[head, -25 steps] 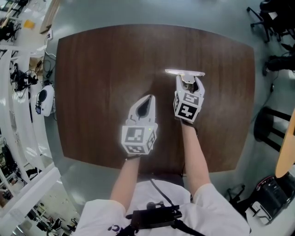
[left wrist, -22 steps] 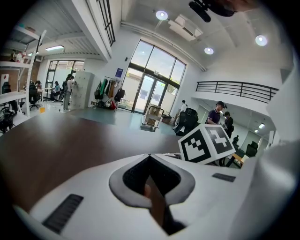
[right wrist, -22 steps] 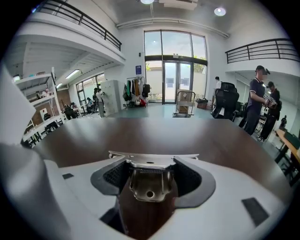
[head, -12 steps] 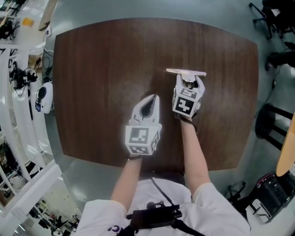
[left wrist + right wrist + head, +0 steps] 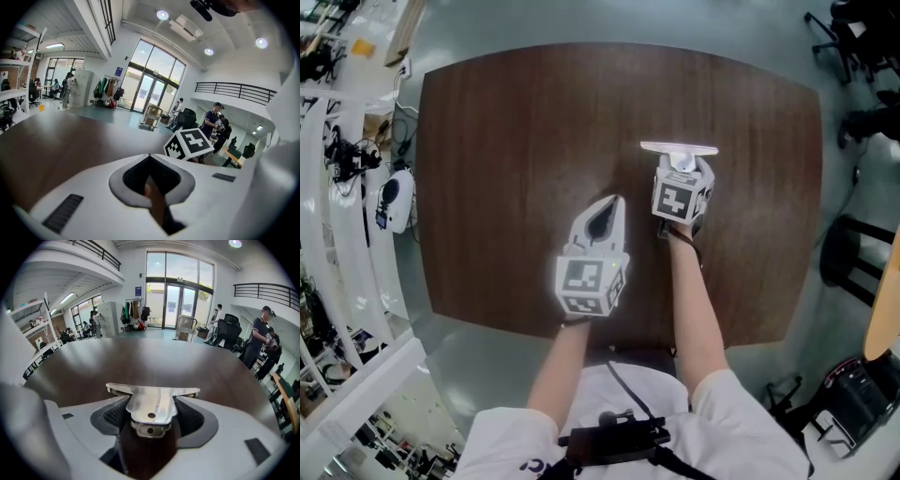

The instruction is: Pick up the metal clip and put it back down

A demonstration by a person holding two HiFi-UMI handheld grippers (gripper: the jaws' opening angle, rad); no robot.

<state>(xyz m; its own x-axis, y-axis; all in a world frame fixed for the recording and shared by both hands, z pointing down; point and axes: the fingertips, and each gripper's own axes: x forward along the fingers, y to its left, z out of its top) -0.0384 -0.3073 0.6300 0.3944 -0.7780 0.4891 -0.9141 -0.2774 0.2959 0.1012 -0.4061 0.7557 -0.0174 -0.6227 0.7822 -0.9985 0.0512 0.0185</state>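
The metal clip is a shiny silver piece with a wide flat bar across its far end, right of the middle of the dark brown table. My right gripper is shut on the clip's handle end. In the right gripper view the clip sits between both grey pads, its bar lying crosswise beyond the fingertips. I cannot tell whether the clip touches the tabletop. My left gripper is shut and holds nothing, to the left of the right one and nearer me. In its own view the left gripper points over bare table.
The table's near edge runs just in front of my body. White shelving and a white device stand off the left side. Dark chairs are on the floor to the right. People stand far off in the hall.
My right gripper has tipped its marker cube more upright while staying shut on the clip, which stays at about the same spot. The left gripper has barely moved.
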